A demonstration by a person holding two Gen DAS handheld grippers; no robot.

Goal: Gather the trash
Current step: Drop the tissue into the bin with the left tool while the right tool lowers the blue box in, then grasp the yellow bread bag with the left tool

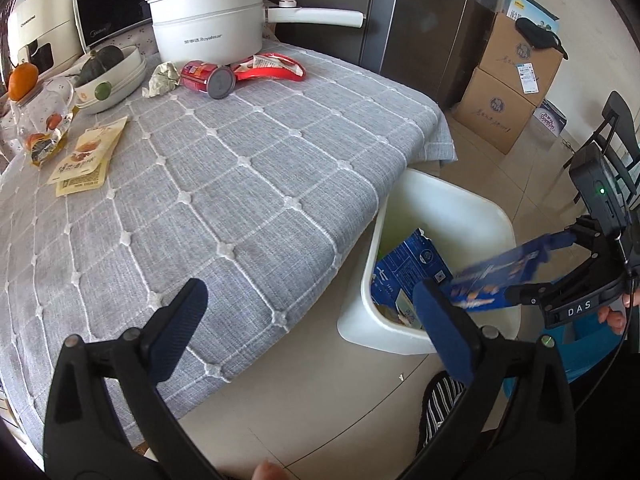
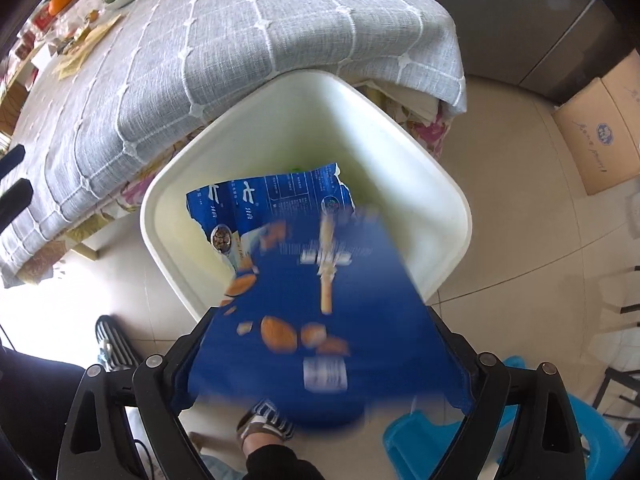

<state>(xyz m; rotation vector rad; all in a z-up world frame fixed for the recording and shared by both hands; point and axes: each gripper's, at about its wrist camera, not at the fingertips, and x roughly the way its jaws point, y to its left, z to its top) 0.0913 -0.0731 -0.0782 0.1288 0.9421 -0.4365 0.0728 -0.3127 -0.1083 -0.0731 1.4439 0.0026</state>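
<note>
On the far left of a table draped in a grey woven cloth [image 1: 248, 184] stitched with a raised white grid, a flat yellow snack packet [image 1: 86, 156] lies near a small crumpled wrapper [image 1: 42, 150]. Further along, at the back of the table, sit a ball of crumpled paper [image 1: 162, 78], a red can [image 1: 206, 78] tipped on its side, and a glossy red wrapper [image 1: 272, 69] in front of a smooth white electric pot [image 1: 208, 28]. These pieces of trash are not yet collected, so by my judgement the job is partly done.

In the foreground the left gripper [image 1: 308, 334] is spread wide and empty, its dark blue ribbed pads poised over the table's near edge.

To the right, on the pale tiled floor against the table's edge, stands a white plastic bin [image 2: 452, 200] with rounded corners. A torn blue carton [image 2: 272, 200] already lies inside it.

Furthest right, the right gripper [image 2: 320, 360] has a blue snack package [image 2: 320, 320] between its fingers, over the bin's near rim. The package is motion-blurred, so I cannot tell whether it is pinched or already released. It looks flat, thin and shiny, printed with biscuits.
</note>
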